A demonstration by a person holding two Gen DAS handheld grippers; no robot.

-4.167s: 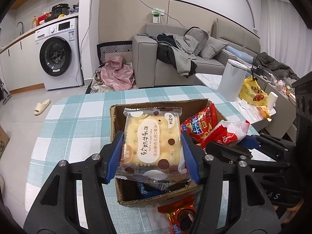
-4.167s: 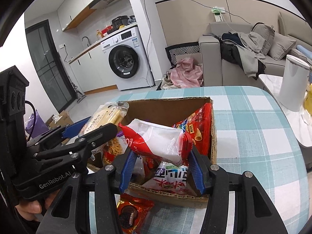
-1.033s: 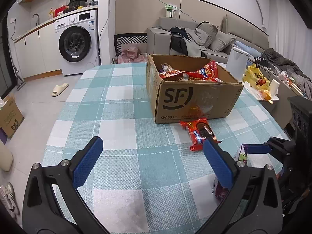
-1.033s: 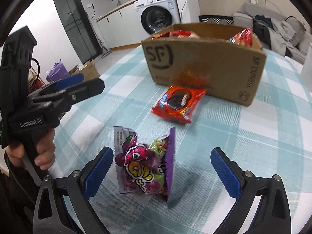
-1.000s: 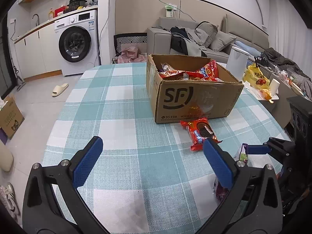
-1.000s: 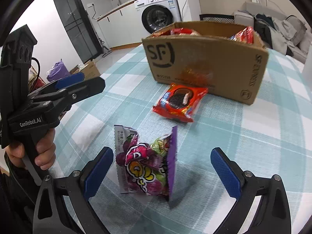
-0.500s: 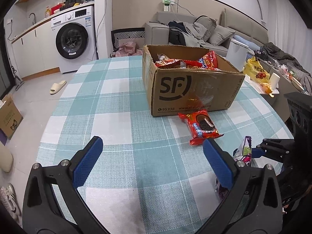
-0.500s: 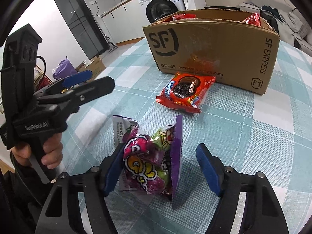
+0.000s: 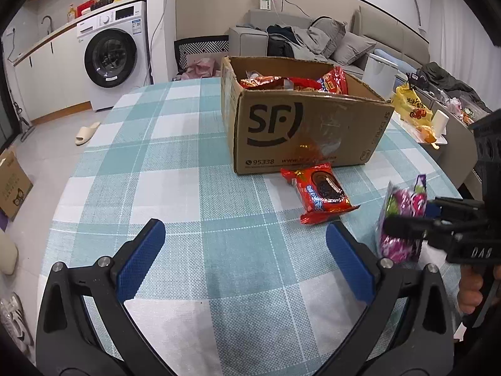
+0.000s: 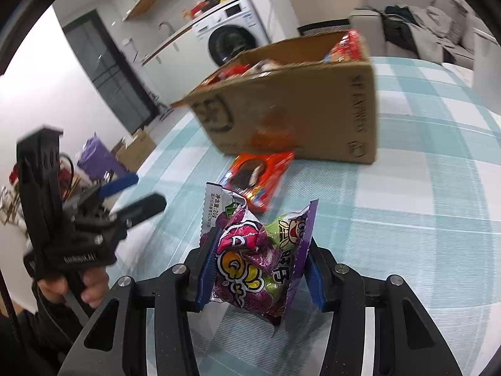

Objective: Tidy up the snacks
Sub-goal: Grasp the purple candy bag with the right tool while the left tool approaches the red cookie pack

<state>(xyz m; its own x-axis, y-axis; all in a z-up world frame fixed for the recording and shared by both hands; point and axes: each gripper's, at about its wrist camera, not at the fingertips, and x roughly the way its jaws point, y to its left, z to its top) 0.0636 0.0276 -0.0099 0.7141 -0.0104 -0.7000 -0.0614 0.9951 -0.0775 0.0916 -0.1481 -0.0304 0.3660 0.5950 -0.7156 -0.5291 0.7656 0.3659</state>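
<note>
The cardboard box (image 9: 300, 125) on the checked surface (image 9: 188, 194) is taken as the landmark. Well to the near left of the box, the left tool (image 9: 245, 258) is seen with its blue pads (image 9: 141, 258) spread wide and nothing between them; it is pitched downward above bare cloth. Touching or just short of the box's near wall, a red cookie packet (image 9: 319, 192) is shown lying flat. Nearer and to the right of the box, a purple candy bag (image 10: 260, 260) is gripped by the right tool (image 10: 260, 266), whose jaws are closing, the pads already pressed against the bag's two side faces so that the film is buckled. Whether the bag is lifted off the surface cannot be told.

The bag is judged light, soft and crinkly, with loose contents that may shift; its glossy film is likely slippery. A hold across the filled middle, as shown, is judged safer than one on the thin sealed edges. The right tool is also angled downward, gripped at its handle by a hand (image 9: 469, 288) at the lower right.
</note>
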